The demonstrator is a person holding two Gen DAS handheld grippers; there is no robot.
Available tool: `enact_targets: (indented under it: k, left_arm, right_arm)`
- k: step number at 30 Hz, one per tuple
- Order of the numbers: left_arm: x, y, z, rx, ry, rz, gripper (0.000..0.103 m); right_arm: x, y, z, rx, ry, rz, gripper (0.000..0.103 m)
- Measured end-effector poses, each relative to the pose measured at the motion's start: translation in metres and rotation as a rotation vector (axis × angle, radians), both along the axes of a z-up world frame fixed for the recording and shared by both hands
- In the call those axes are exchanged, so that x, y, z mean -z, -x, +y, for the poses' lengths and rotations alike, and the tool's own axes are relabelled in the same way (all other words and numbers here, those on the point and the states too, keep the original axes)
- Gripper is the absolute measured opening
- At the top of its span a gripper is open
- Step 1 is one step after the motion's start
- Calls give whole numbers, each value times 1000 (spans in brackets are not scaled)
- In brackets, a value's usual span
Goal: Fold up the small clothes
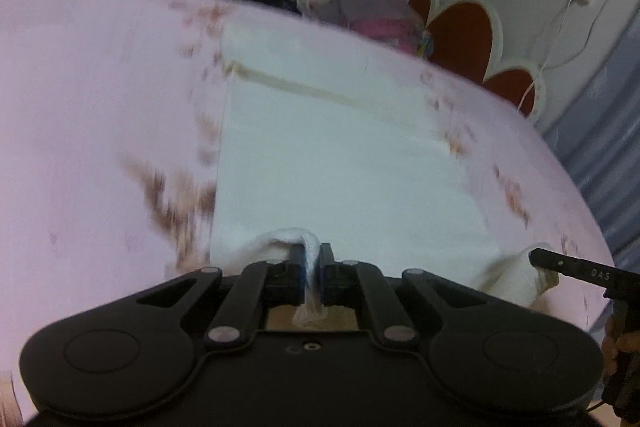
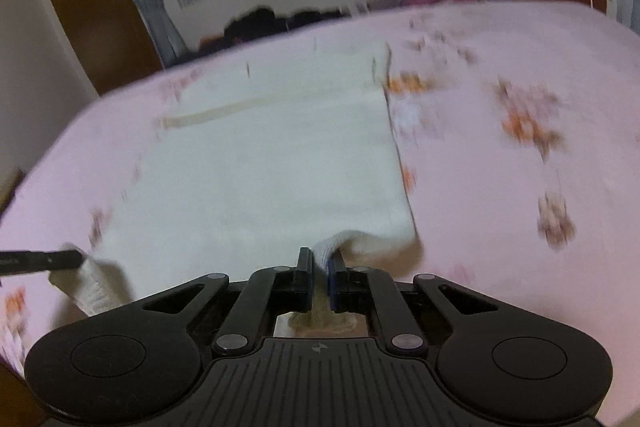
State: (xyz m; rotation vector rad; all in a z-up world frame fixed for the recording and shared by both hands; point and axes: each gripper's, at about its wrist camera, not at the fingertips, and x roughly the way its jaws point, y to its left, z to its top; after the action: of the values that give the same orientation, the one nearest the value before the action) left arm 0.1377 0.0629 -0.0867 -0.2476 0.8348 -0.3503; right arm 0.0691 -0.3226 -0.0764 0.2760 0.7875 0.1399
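The white cloth [image 1: 340,155] lies flat on the pink bed [image 1: 88,107], near its front edge. The left claw [image 1: 311,263] and the right claw [image 2: 320,263] are each clamped on a near corner, pinching it up, likely to carry that edge over toward the far hem.

Motion blur smears the pink sheet's [image 2: 500,187] floral print and the white cloth's [image 1: 340,167] far edge.

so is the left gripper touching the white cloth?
Touching. Left wrist view: left gripper pinches a fold of the white cloth between its shut jaws.
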Motion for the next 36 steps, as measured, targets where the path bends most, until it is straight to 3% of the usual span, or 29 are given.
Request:
enact_targets:
  k: [8,16,23,30,32,36]
  left_arm:
    - [-25,-87,-10,-61,-4,-115,5]
    - [-22,-181,-30,-104,-12,-146,5]
    - [-2,-258,-34,-197,-7,-103,5]
    - [22,-315,-40,-240,-62,-37,7]
    - [27,-324,-45,-241,-101,-36,15]
    - [27,-337,-40,-268,-78,-45,31]
  right_arm:
    - [-23,-101,-19,38,-54,-115,7]
    - [-13,-219,-39,73,-123,-122,7]
    - [14,-296,-59,132,-170,-59,7]
    - [39,-351,-72,195,-208,8,7]
    - [47,-362,-74,217,-195,17,7]
    - [47,-372,-75,229,-121,-5,8]
